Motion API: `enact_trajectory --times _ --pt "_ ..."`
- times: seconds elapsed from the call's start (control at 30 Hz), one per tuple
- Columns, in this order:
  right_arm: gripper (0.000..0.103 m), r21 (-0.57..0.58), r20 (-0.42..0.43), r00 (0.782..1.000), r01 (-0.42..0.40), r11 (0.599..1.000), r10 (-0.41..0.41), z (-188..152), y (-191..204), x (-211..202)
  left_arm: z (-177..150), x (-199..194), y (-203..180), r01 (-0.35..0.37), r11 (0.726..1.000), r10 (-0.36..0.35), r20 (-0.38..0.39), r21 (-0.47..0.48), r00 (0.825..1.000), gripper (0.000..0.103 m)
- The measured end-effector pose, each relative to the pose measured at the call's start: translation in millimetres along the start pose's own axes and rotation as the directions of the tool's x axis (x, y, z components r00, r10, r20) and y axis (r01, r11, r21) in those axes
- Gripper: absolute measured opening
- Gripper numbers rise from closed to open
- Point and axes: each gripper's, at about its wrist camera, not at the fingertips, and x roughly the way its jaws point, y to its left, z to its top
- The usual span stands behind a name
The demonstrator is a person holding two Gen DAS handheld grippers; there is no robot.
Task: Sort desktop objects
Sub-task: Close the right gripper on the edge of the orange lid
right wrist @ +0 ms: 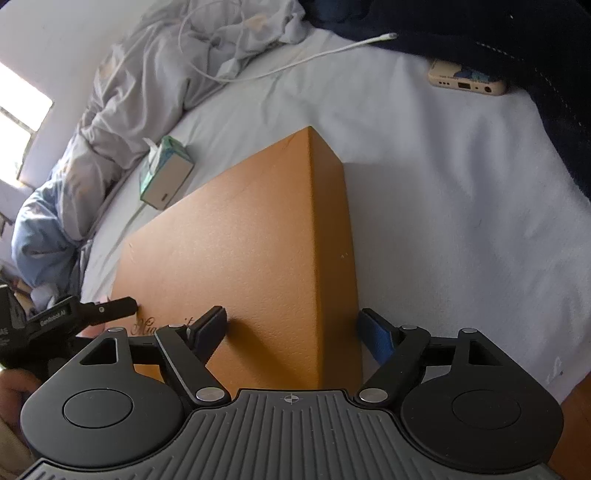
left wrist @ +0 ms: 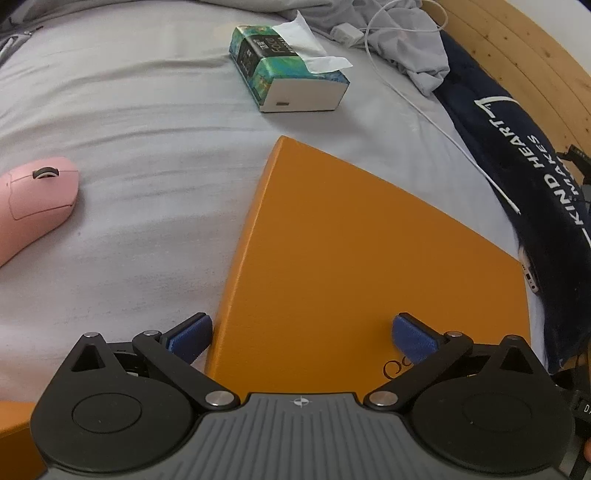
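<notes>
The bed (left wrist: 129, 110) fills both views, its pale sheet carrying everything, with a rumpled duvet (right wrist: 122, 122) heaped at the far side and a dark navy blanket (left wrist: 524, 158) along the wooden edge. In the middle lies the big orange box (left wrist: 351, 258), lid on and flat on the sheet — what is inside cannot be seen. Both grippers are on it. The left gripper (left wrist: 303, 338) has its fingers spread wide across the box's left edge, one blue pad off the side and one over the lid, nothing pinched. The right gripper (right wrist: 291, 332) straddles the right-hand edge, one finger over the top and one down beside the wall, standing apart from it as far as the view tells, not clamped.

Smaller things next: the tissue pack (left wrist: 288, 66) sits beyond the box with a sheet poking out, the pink mouse (left wrist: 33, 206) is well off to the left, a phone (right wrist: 467, 79) is tucked by the blanket, and a white cable (left wrist: 424, 103) trails across the sheet with its charger (left wrist: 347, 33).

My read — sorting has barely started. Every item lies loose, nothing is visibly gathered, and the box looks like the first job.
</notes>
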Motion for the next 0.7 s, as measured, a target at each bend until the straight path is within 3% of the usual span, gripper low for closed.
enact_trajectory --times 0.43,0.7 --pt "0.083 0.001 -0.023 1.000 -0.017 1.000 0.018 1.4 -5.5 4.6 1.2 4.8 10.1 0.043 0.998 -0.043 0.008 -0.035 0.999 0.102" --pt "0.083 -0.048 -0.029 0.999 0.017 0.999 -0.018 2.4 5.8 6.1 1.0 5.9 10.9 0.047 0.998 -0.047 0.004 -0.042 0.999 0.102"
